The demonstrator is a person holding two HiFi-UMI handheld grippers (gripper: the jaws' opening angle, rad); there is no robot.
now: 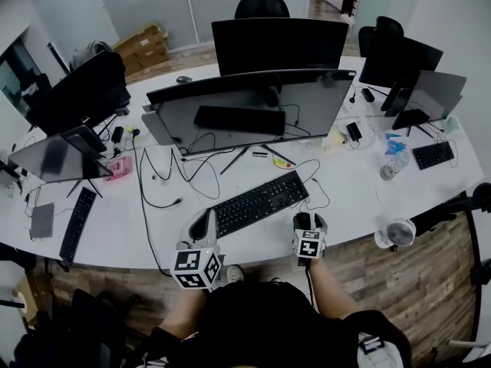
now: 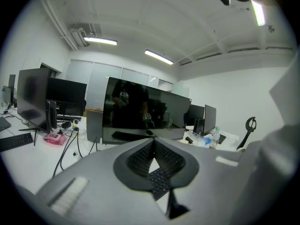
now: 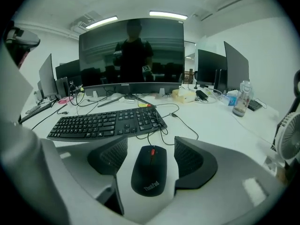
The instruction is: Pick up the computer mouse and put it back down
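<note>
- Head view: white worktop (image 1: 349, 176), black keyboard (image 1: 259, 202) in front of a curved monitor (image 1: 253, 110). Left tongs (image 1: 205, 222) sit at the keyboard's left end. Right tongs (image 1: 309, 221) are at its right end, low on the worktop's near edge. Desk fan (image 1: 399, 232) is further right.
- Left gripper view: left tongs (image 2: 153, 142) are clenched, pad tips meeting, nothing gripped. Only a small gap behind the tips, with keyboard keys (image 2: 159, 179) showing through it.
- Right gripper view: right tongs (image 3: 151, 144) are released, pads spread wide. The black computer mouse (image 3: 150, 170) lies flat on the worktop (image 3: 211, 125) between them, with clearance to each pad. Its red scroll wheel points at the keyboard (image 3: 105, 122) and its cable (image 3: 156, 136) runs toward it.
</note>
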